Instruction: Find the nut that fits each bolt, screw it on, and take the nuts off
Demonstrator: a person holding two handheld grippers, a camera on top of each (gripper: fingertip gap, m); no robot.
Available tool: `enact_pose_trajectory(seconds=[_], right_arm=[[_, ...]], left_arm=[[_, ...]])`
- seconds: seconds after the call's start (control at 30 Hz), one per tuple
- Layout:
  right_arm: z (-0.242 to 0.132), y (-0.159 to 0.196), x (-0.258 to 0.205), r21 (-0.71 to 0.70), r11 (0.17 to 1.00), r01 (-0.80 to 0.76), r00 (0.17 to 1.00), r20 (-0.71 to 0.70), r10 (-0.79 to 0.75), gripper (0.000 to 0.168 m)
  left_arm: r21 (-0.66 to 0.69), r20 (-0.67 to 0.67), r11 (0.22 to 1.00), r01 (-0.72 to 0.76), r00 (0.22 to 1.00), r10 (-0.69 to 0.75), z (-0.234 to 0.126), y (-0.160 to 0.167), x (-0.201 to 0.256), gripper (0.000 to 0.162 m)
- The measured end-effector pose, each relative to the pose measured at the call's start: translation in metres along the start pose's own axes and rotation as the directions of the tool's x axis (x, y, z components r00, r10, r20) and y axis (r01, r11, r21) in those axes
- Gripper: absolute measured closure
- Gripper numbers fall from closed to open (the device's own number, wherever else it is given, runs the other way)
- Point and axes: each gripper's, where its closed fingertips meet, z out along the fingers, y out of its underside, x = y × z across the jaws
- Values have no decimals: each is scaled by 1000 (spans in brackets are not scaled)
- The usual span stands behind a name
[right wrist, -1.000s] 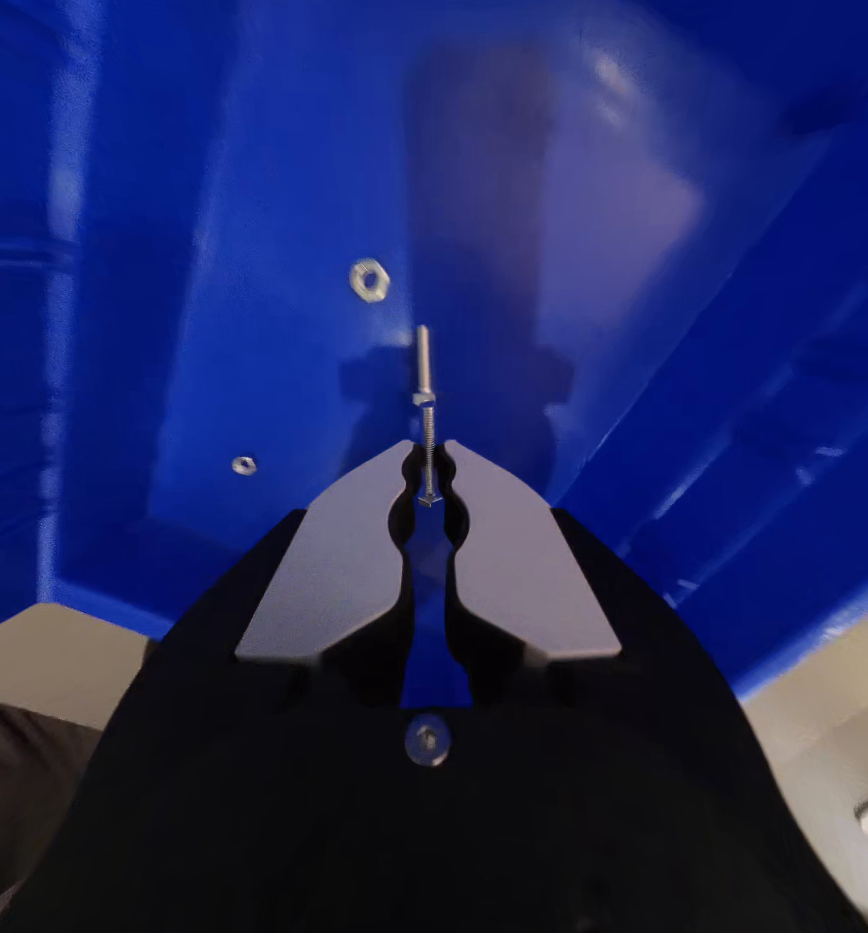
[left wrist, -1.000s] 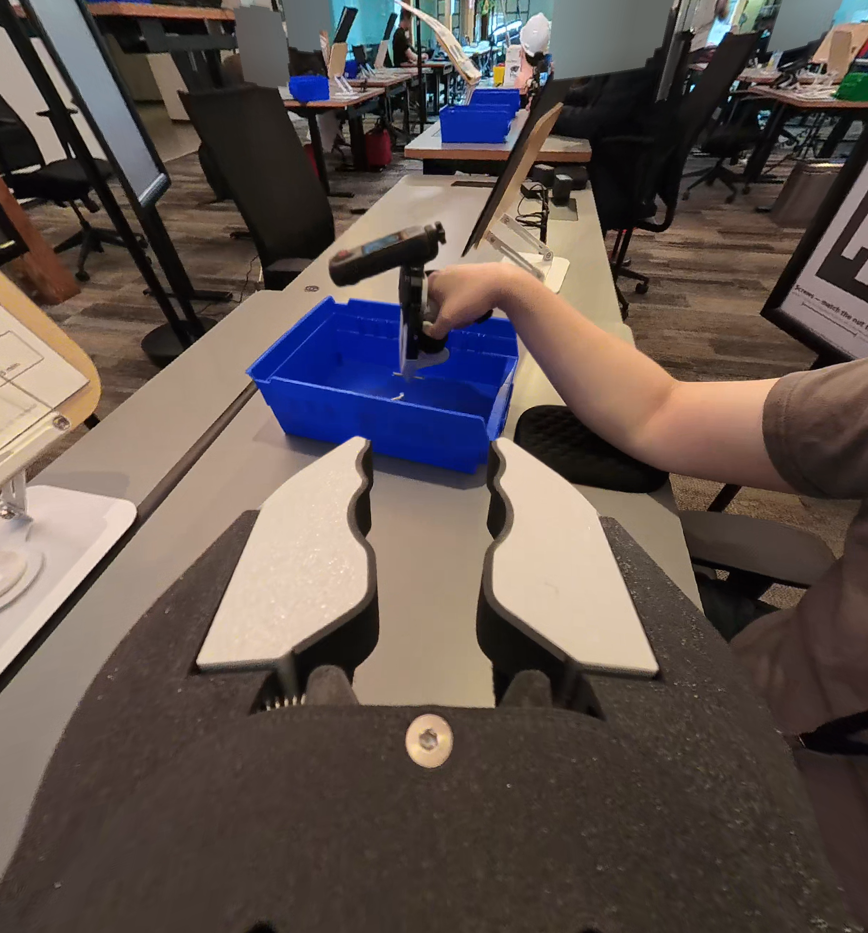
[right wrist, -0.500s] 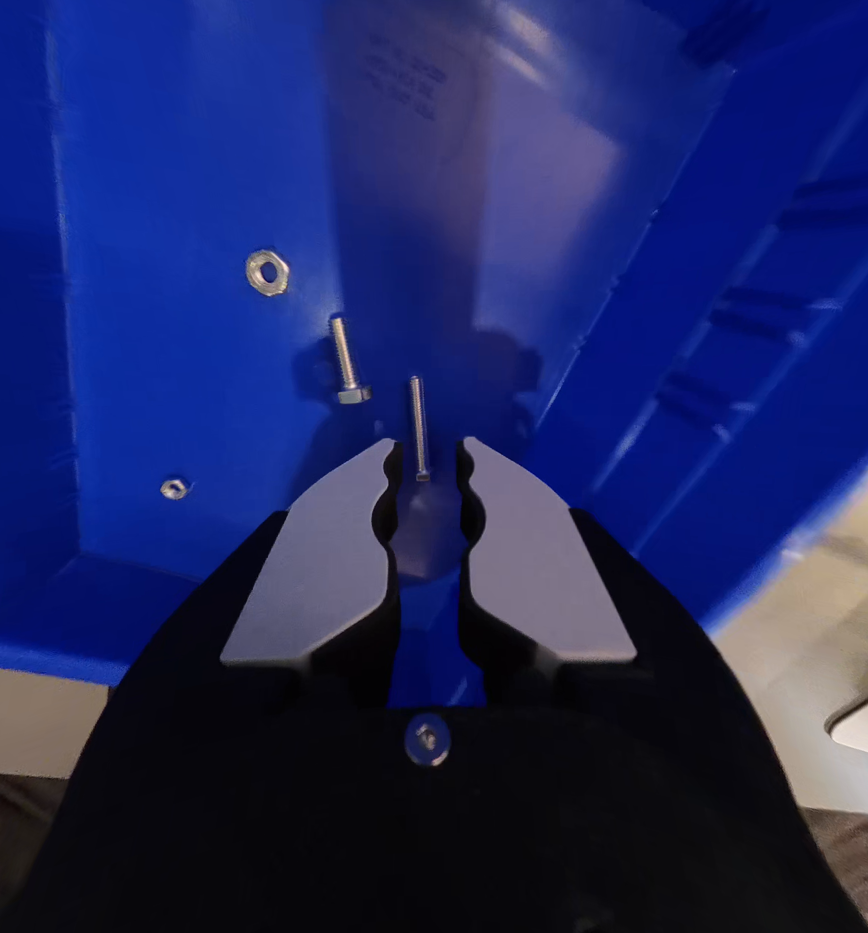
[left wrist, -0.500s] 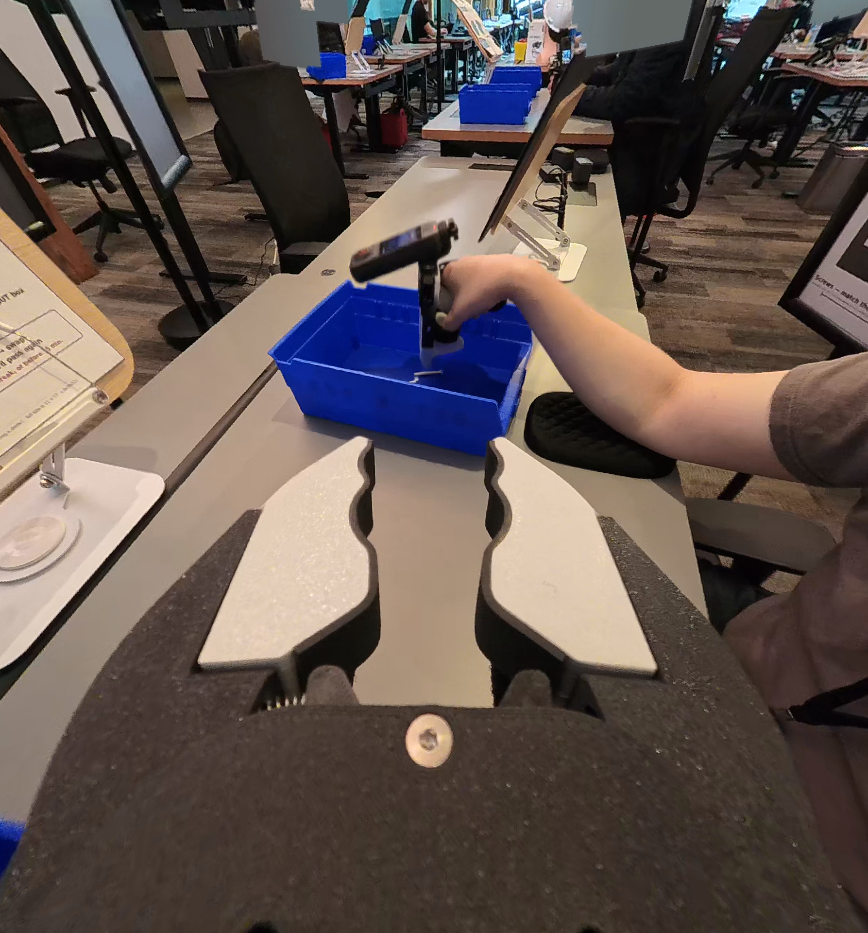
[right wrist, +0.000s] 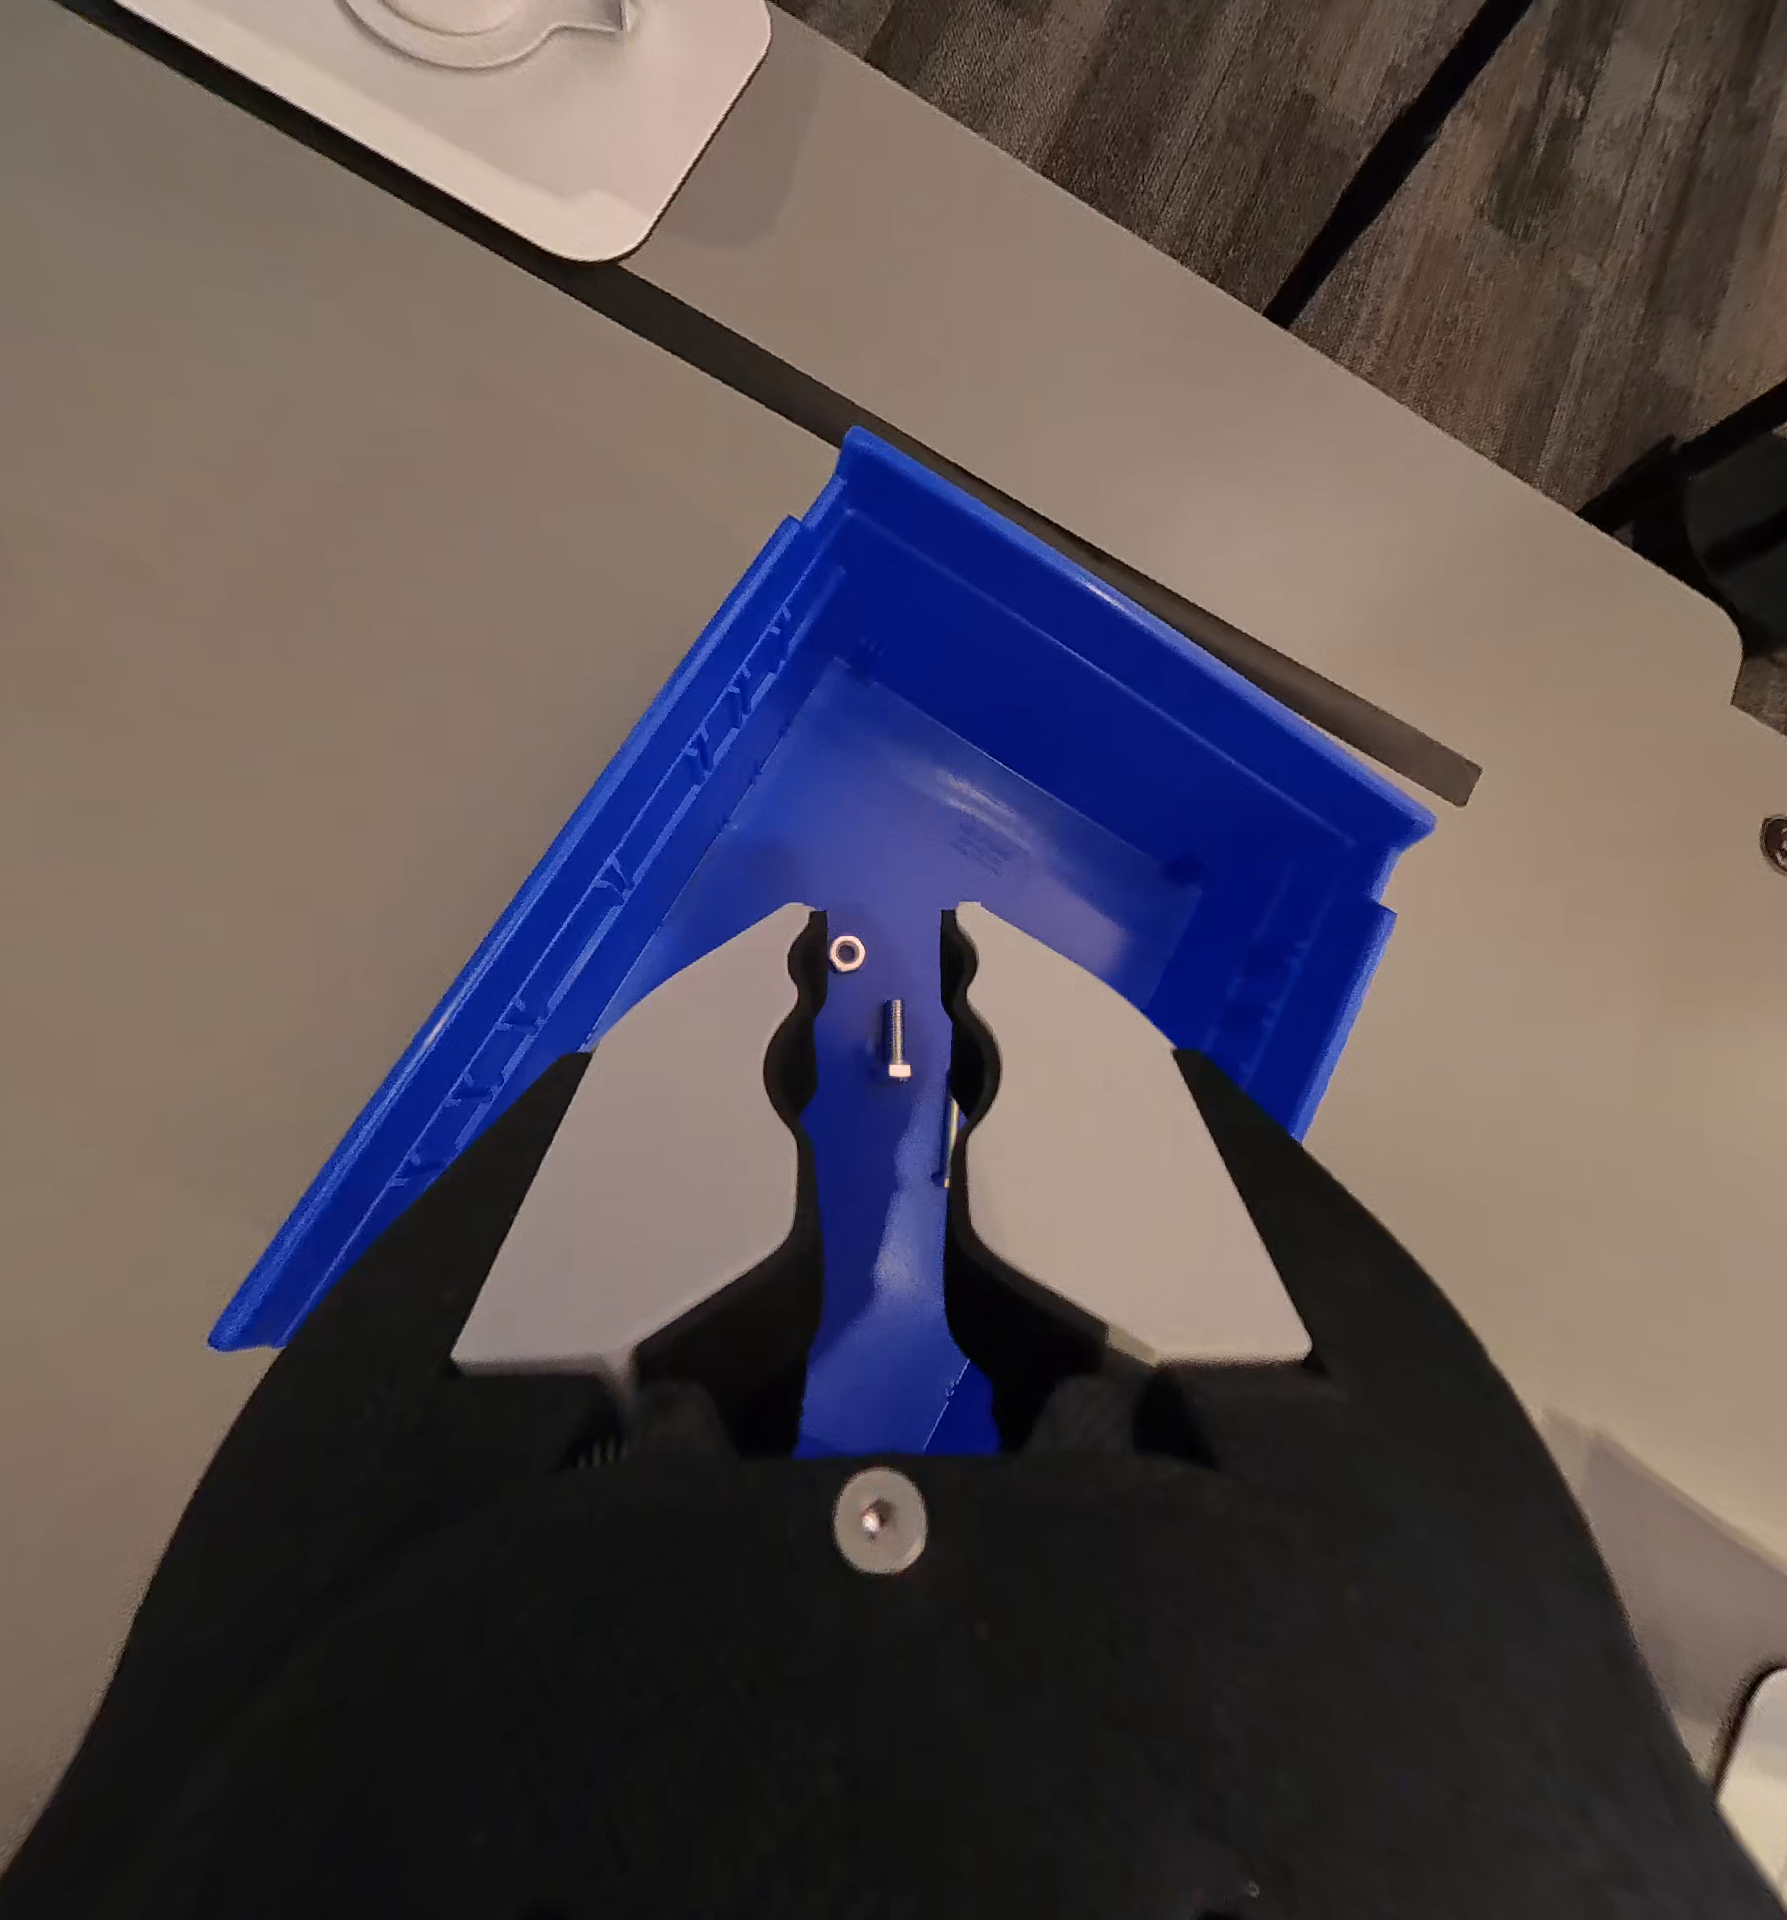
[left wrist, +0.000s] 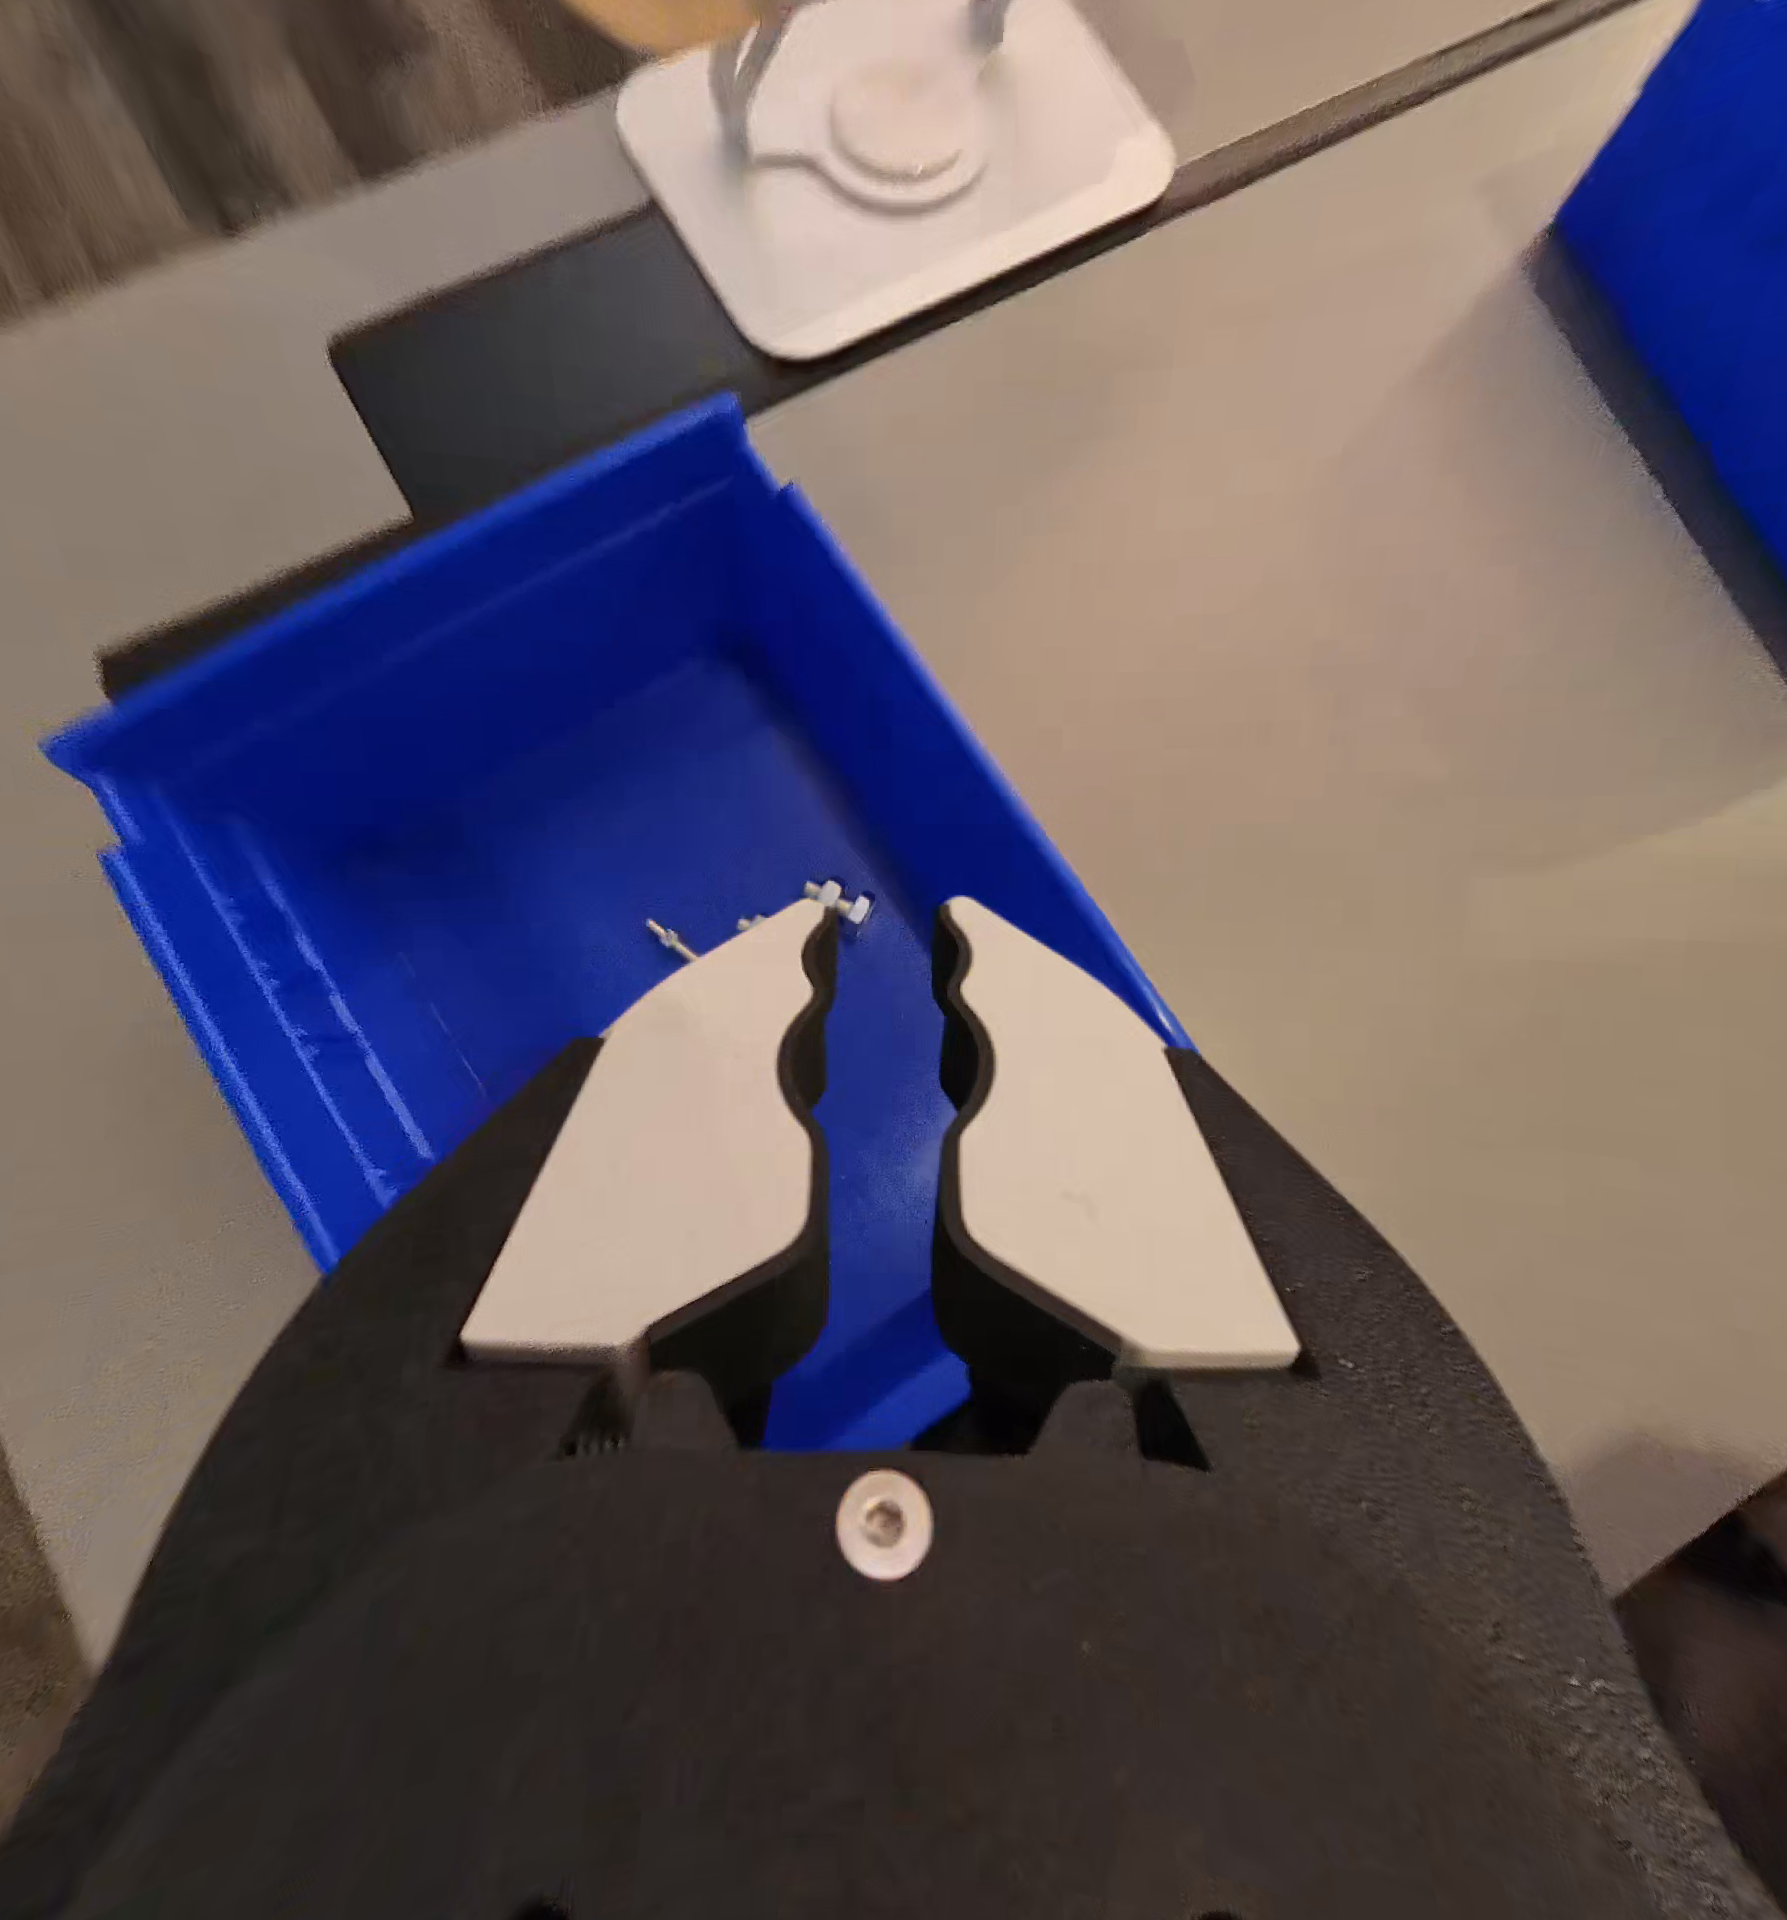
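Observation:
In the left wrist view, my left gripper [left wrist: 881, 920] is open and empty, above a blue bin [left wrist: 432, 665]. Small bolts with nuts [left wrist: 835, 900] lie on its floor just past my left fingertip, and another thin bolt [left wrist: 667, 937] lies further left. In the right wrist view, my right gripper [right wrist: 884, 914] is open and empty, high above a second blue bin [right wrist: 1076, 644]. Between its fingers I see a loose nut [right wrist: 846, 953], a short hex bolt [right wrist: 896, 1042] and a thin long bolt [right wrist: 949, 1143], partly hidden by the right finger.
Both bins stand on a grey desk [left wrist: 1284, 675]. The second bin's corner [left wrist: 1730, 312] shows at the upper right of the left wrist view. White stand bases sit beyond each bin [left wrist: 899, 177] [right wrist: 515, 104]. The desk's far edge and floor [right wrist: 1440, 187] are close behind. The gap from one gripper's tips to the other's is roughly 50 cm.
My right gripper opened, left the thin bolt on the bin floor and rose well above the bin. My left gripper swung from facing along the desk to pointing down over the other bin.

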Motion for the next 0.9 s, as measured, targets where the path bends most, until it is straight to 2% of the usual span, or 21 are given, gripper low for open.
enact_pose_trajectory(seconds=[0.07, 0.2, 0.43, 0.77, 0.9], right_arm=[[3, 0, -3, -9, 1000, 16, 1000, -2, -16, 146], [11, 3, -7, -45, 998, 39, 999, 4, -39, 146], [17, 4, -10, -64, 996, 58, 998, 9, -58, 146], [23, 4, -16, -87, 992, 87, 996, 25, -85, 146], [25, 5, -19, -102, 989, 106, 994, 25, -104, 146]], left_arm=[[-50, -7, 997, 64, 998, -65, 18, 9, -12, 146], [-209, 107, 968, 138, 987, -117, 59, 38, -45, 148], [-384, 142, 899, 210, 976, -167, 109, 77, -62, 145], [-464, 193, 846, 262, 962, -193, 130, 101, -76, 145], [-470, 210, 841, 266, 960, -186, 129, 103, -79, 154]])
